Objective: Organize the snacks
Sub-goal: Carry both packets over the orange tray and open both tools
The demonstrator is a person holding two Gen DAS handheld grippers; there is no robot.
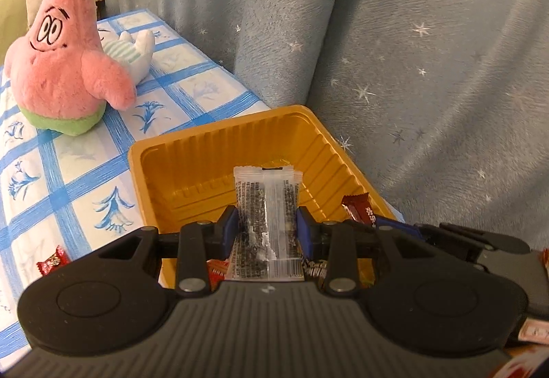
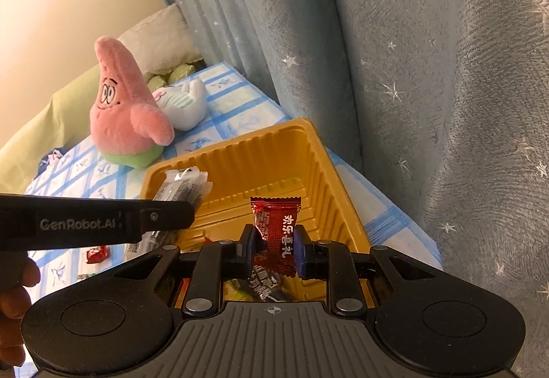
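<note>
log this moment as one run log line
left hand-held gripper: shut on clear sachet | right hand-held gripper: shut on red candy | both over yellow tray | loose red candy on cloth

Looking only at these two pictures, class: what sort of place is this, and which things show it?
Probably a bedroom or living room at home, not a lab. A pink star plush toy sits on a blue-checked cloth, star-patterned curtains hang behind, and a cushion lies further back.
</note>
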